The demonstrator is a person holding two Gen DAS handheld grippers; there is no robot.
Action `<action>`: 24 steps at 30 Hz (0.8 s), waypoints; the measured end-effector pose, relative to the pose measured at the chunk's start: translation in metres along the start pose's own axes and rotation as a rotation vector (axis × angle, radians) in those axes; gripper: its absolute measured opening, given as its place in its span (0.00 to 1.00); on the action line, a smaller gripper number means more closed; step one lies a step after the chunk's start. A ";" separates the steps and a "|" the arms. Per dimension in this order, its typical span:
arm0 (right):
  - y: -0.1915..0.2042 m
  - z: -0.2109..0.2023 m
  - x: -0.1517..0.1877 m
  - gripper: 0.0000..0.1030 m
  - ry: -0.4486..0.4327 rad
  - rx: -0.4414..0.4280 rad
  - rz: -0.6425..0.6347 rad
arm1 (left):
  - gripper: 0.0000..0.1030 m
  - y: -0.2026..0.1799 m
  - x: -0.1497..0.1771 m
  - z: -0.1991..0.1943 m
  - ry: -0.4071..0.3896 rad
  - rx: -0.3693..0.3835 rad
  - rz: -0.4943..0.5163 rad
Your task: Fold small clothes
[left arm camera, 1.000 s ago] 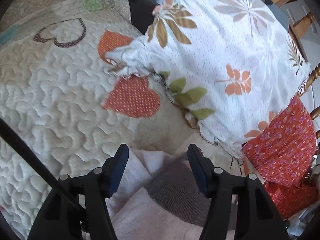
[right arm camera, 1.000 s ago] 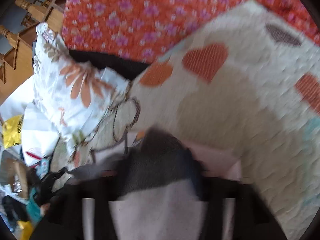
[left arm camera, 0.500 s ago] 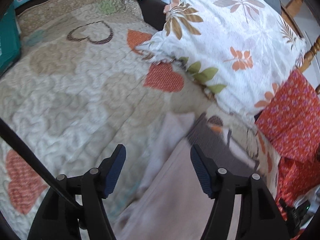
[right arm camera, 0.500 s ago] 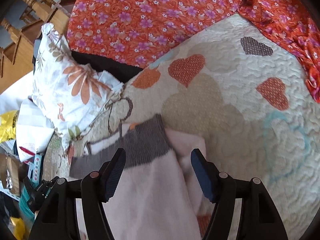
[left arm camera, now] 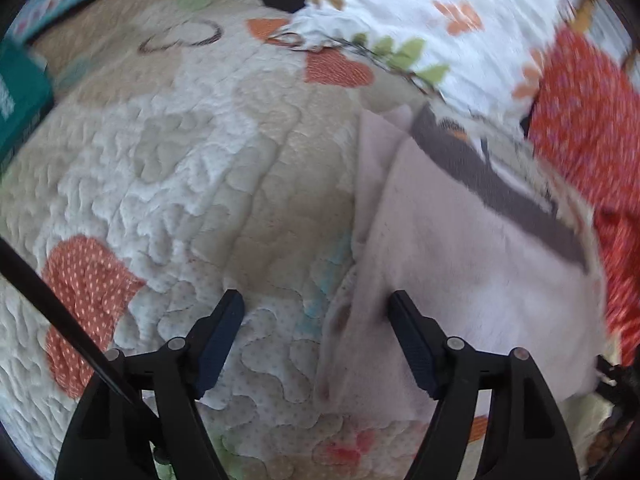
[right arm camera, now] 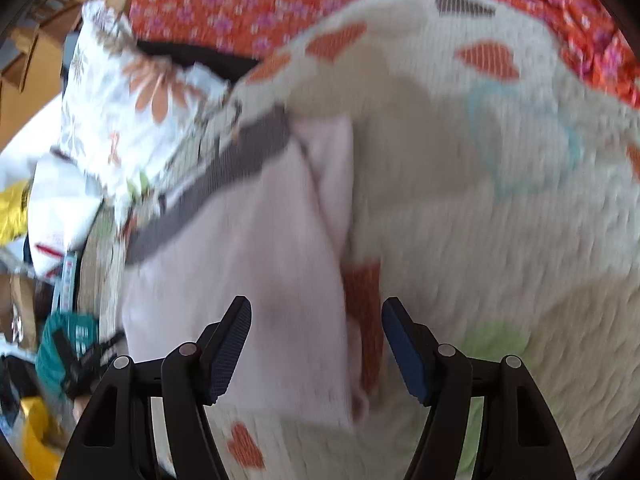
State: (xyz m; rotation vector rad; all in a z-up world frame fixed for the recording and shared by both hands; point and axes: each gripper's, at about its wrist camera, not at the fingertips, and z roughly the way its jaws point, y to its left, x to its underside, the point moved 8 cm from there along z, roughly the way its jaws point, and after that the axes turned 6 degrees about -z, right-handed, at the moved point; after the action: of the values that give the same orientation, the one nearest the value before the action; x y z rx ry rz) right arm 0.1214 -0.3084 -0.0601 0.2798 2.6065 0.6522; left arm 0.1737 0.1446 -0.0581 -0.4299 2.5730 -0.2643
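Observation:
A small pale pink garment (left arm camera: pixel 460 264) with a dark grey waistband (left arm camera: pixel 496 188) lies folded flat on the quilted bedspread (left arm camera: pixel 200 184). It also shows in the right wrist view (right arm camera: pixel 248 264), grey band (right arm camera: pixel 216 172) at its far end. My left gripper (left arm camera: pixel 316 308) is open and empty, above the garment's left edge. My right gripper (right arm camera: pixel 316 312) is open and empty, above the garment's right edge. Both views are motion-blurred.
A white floral pillow (left arm camera: pixel 420 8) and orange floral fabric (left arm camera: pixel 588 112) lie beyond the garment. A teal box (left arm camera: pixel 20 96) sits at the quilt's left edge. Clutter and bags (right arm camera: pixel 48 216) lie off the bed's side. The quilt (right arm camera: pixel 500 200) has heart patches.
Both grippers have drawn back from the garment, so more of it and of the quilt shows. The right gripper let go of the garment about a second ago; it now lies flat.

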 end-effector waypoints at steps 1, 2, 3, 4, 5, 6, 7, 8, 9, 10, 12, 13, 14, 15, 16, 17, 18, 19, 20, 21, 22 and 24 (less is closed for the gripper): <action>0.003 0.002 0.007 0.68 0.007 0.001 -0.031 | 0.60 -0.005 0.002 0.001 0.004 -0.017 0.035; 0.008 0.001 0.010 0.62 -0.003 0.022 -0.071 | 0.30 -0.011 0.004 0.002 0.013 -0.021 0.067; 0.011 0.002 0.014 0.28 0.011 0.028 -0.104 | 0.18 -0.018 0.006 0.001 0.034 -0.009 0.089; 0.011 0.002 0.017 0.14 0.027 0.027 -0.110 | 0.09 -0.022 0.006 0.000 0.048 -0.010 0.097; 0.008 0.000 0.018 0.13 0.029 0.030 -0.106 | 0.06 -0.023 0.006 -0.005 0.037 -0.043 0.111; 0.004 -0.004 0.017 0.07 0.026 0.031 -0.100 | 0.06 -0.026 0.005 -0.011 0.025 -0.061 0.126; -0.001 -0.010 0.015 0.07 0.019 0.041 -0.093 | 0.05 -0.025 0.006 -0.017 0.025 -0.064 0.118; -0.004 -0.016 0.012 0.07 0.008 0.053 -0.091 | 0.05 -0.025 0.006 -0.021 0.032 -0.058 0.101; -0.007 -0.021 0.009 0.07 -0.003 0.057 -0.089 | 0.05 -0.022 0.007 -0.026 0.041 -0.051 0.080; -0.009 -0.027 0.006 0.06 -0.012 0.053 -0.087 | 0.05 -0.018 0.009 -0.029 0.047 -0.059 0.064; -0.013 -0.031 0.003 0.05 -0.014 0.077 -0.090 | 0.05 -0.009 0.011 -0.030 0.057 -0.084 0.033; -0.017 -0.030 0.004 0.04 -0.007 0.114 -0.100 | 0.05 0.000 0.013 -0.030 0.068 -0.102 0.008; -0.018 -0.027 0.004 0.04 0.005 0.118 -0.099 | 0.05 0.005 0.014 -0.029 0.077 -0.124 -0.010; -0.020 -0.023 0.007 0.05 0.031 0.120 -0.091 | 0.05 0.014 0.016 -0.029 0.087 -0.157 -0.037; -0.023 -0.020 0.009 0.05 0.050 0.133 -0.084 | 0.05 0.021 0.018 -0.029 0.096 -0.170 -0.063; -0.027 -0.020 0.009 0.06 0.053 0.155 -0.081 | 0.07 0.028 0.021 -0.032 0.107 -0.173 -0.101; -0.030 -0.023 0.008 0.13 0.047 0.169 -0.074 | 0.09 0.034 0.024 -0.034 0.109 -0.168 -0.135; -0.032 -0.027 0.006 0.15 0.033 0.170 -0.062 | 0.21 0.038 0.025 -0.038 0.102 -0.157 -0.168; -0.033 -0.032 0.004 0.15 0.017 0.169 -0.049 | 0.36 0.040 0.026 -0.041 0.090 -0.148 -0.183; -0.035 -0.038 0.002 0.16 -0.006 0.170 -0.035 | 0.42 0.042 0.026 -0.043 0.068 -0.143 -0.195; -0.035 -0.044 -0.001 0.16 -0.032 0.178 -0.026 | 0.49 0.043 0.025 -0.045 0.043 -0.146 -0.199; -0.029 -0.057 -0.009 0.20 -0.099 0.184 -0.037 | 0.50 0.041 0.024 -0.046 0.012 -0.154 -0.180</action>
State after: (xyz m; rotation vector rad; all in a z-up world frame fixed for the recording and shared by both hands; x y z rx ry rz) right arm 0.1009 -0.3588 -0.0254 0.3111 2.5725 0.3767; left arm 0.1199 0.1793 -0.0404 -0.7199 2.5790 -0.1322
